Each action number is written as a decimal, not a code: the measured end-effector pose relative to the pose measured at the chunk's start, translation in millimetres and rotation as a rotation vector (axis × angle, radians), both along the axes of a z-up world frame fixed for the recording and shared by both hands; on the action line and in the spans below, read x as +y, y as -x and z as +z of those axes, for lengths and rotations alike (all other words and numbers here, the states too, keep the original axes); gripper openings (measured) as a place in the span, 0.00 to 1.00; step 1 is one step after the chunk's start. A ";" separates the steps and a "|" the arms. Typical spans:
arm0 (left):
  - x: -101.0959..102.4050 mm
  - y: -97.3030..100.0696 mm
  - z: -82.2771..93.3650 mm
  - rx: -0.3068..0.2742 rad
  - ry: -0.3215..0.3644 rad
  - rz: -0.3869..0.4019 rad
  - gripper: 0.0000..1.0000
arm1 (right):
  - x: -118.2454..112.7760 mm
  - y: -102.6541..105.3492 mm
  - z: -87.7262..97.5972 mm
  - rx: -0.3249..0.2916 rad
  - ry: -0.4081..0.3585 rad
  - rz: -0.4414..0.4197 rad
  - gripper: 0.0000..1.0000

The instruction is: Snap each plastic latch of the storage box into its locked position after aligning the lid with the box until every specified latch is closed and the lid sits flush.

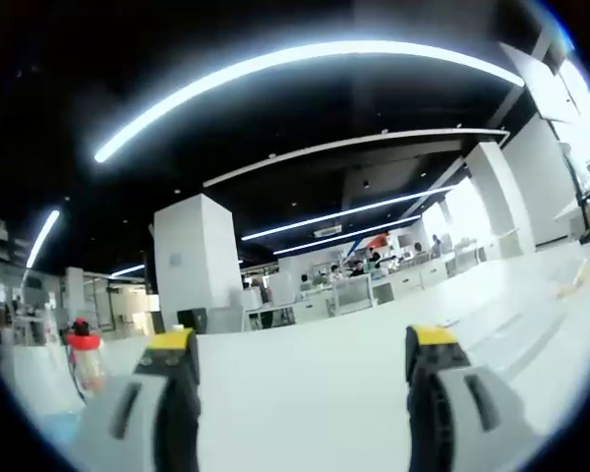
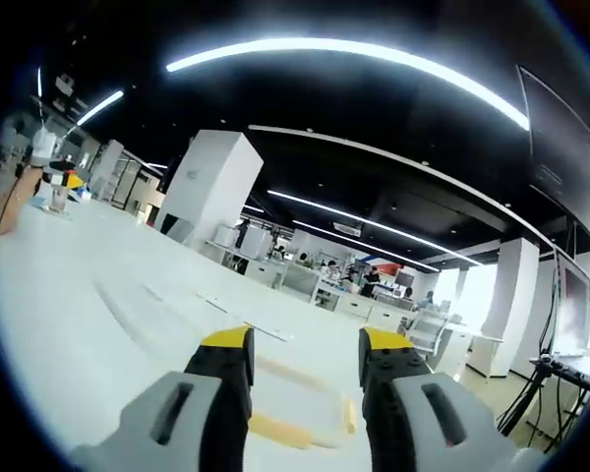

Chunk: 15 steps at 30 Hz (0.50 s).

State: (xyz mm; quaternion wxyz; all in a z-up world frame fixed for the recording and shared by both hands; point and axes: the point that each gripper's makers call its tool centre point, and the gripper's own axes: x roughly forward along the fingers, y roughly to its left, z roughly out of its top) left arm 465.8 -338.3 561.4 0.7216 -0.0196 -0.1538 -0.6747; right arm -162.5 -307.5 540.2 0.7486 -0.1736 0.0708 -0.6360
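Note:
My left gripper (image 1: 303,344) stands open over a white table (image 1: 315,383), its yellow-tipped jaws wide apart with nothing between them. In the right gripper view, my right gripper (image 2: 305,346) is open too, jaws a little apart, nothing held, hovering above the same kind of white table (image 2: 98,295). Yellowish tape marks (image 2: 295,379) lie on the surface just beyond its tips.
A clear bottle with a red cap (image 1: 85,356) stands at the table's left edge. White pillars (image 1: 199,261), desks and people fill the office behind. Small objects (image 2: 61,187) sit at the far left end of the table. A monitor (image 2: 570,295) stands at right.

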 end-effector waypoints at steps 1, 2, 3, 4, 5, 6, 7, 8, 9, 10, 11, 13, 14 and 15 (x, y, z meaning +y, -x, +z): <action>-0.2 0.3 0.2 0.000 -0.001 -0.001 0.87 | 0.1 0.2 0.0 0.000 0.000 -0.001 0.43; -0.3 0.6 -0.3 -0.001 -0.002 -0.003 0.87 | 0.1 0.3 0.1 -0.001 0.000 -0.001 0.43; -0.4 0.6 0.2 0.000 -0.002 -0.003 0.87 | 0.1 0.5 0.3 -0.001 0.000 -0.002 0.43; -0.3 0.7 -0.4 -0.001 -0.003 -0.003 0.87 | 0.1 0.6 0.4 -0.001 0.001 -0.002 0.43; -0.3 0.5 0.2 0.000 -0.003 -0.004 0.87 | 0.0 0.6 0.5 -0.001 0.001 -0.002 0.43; -0.2 0.4 0.0 0.000 -0.001 -0.005 0.87 | -0.2 0.7 0.3 -0.001 -0.001 -0.003 0.43; -0.3 0.5 0.6 0.000 -0.001 -0.005 0.87 | -0.7 0.7 -0.4 0.000 -0.004 -0.004 0.43; -0.6 0.6 -0.4 0.000 -0.004 -0.005 0.87 | -1.6 1.1 -2.1 0.000 -0.013 -0.009 0.43; -0.8 0.9 -0.2 -0.001 -0.005 -0.005 0.87 | -2.7 2.0 -4.0 0.004 -0.023 -0.016 0.43; -1.3 1.3 -1.1 -0.002 -0.006 -0.006 0.87 | -3.5 2.9 -5.4 0.011 -0.029 -0.023 0.43; -1.6 1.5 -1.0 -0.003 -0.008 -0.006 0.87 | -3.8 3.7 -6.1 0.018 -0.032 -0.030 0.43; -1.9 1.3 -1.6 -0.003 -0.011 -0.006 0.87 | -3.4 5.2 -5.7 0.027 -0.029 -0.042 0.43; -1.7 1.1 -1.7 -0.003 -0.011 -0.006 0.87 | -3.1 5.4 -5.4 0.028 -0.027 -0.044 0.43; -1.5 0.5 -1.0 -0.003 -0.010 -0.005 0.87 | -2.9 5.5 -4.9 0.026 -0.025 -0.043 0.43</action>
